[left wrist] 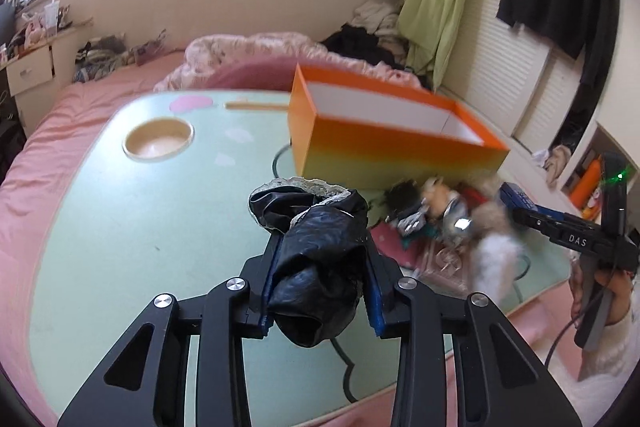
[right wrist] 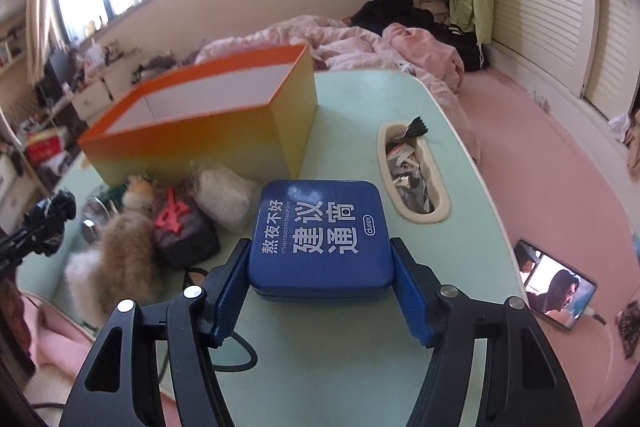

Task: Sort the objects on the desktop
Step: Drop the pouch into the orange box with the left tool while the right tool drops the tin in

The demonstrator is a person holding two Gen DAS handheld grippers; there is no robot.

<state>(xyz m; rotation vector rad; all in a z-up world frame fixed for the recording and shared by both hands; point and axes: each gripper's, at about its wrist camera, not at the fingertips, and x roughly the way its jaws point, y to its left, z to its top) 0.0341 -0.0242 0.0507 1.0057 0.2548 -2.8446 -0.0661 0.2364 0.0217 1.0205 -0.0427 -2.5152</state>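
Left wrist view first: the left gripper point(left wrist: 320, 291) has its blue pads clamped on a crumpled black pouch point(left wrist: 316, 263) with a torn pale edge at its top, carried above the pale green lap table point(left wrist: 132, 227). The pouch fills the gap between the jaws and bulges out above and below them. Behind it stands the orange box point(left wrist: 384, 143), open-topped and white inside, resting on the table. Just right of the pouch lies a blurred heap of small items point(left wrist: 444, 223) (fur pompoms, something red, something shiny; the blur hides the rest). At far left the table has a round cup recess point(left wrist: 158, 139). The right gripper point(left wrist: 516, 205) comes in from the right edge, with a hand point(left wrist: 600, 291) on its handle.

Over to the right wrist view: the right gripper point(right wrist: 320, 291) holds a blue square tin point(right wrist: 320, 235) with white lettering on its lid, blue fingers pressing both sides, jaws at a middling width set by the tin. The tin sits over the table point(right wrist: 360, 367), right of the fluffy heap point(right wrist: 160, 227) and in front of the orange box point(right wrist: 200, 131). An oblong recess point(right wrist: 416, 171) to the right holds crumpled wrappers. A phone point(right wrist: 556, 287) with a lit screen lies on the pink bedding point(right wrist: 560, 167). The left gripper point(right wrist: 44, 223) shows at the left edge, the black pouch point(right wrist: 62, 207) in it.
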